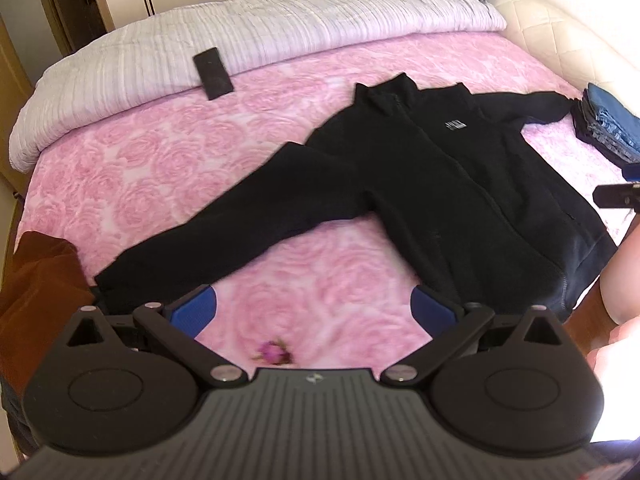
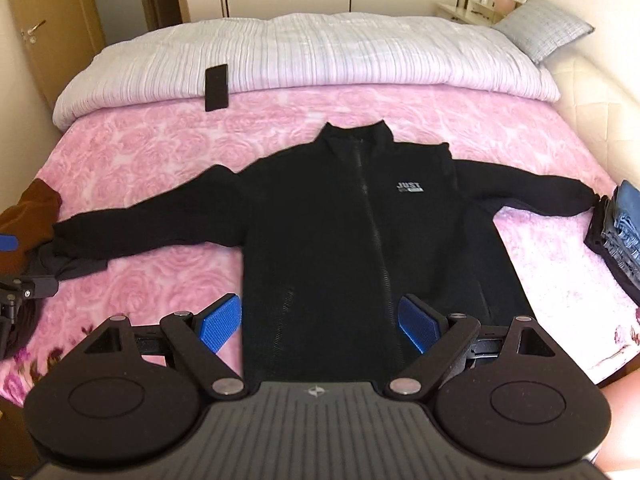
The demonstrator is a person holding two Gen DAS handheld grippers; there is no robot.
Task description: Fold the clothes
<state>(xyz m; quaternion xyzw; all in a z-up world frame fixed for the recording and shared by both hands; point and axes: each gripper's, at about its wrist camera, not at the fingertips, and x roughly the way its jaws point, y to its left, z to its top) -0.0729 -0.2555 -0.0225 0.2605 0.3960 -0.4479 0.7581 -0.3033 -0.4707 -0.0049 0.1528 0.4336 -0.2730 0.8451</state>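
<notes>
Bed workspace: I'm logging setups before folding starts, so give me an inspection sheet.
Surface: pink rose-print bedspread, white duvet rolled along the far side.
Job's things: black zip jacket flat, front up, sleeves spread; folded jeans stack at right sleeve cuff.
Clutter: dark phone on duvet edge; brown garment by left sleeve.
Grippers: left gripper open, empty; right gripper open above jacket hem.
Cables: nothing seen.
Surroundings: grey pillow, wardrobe doors, wooden door.

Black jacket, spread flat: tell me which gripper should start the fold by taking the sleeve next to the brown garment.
Left, probably. The left gripper hangs open near that sleeve's cuff beside the brown garment. The right gripper is open over the black jacket hem, farther from it.
</notes>
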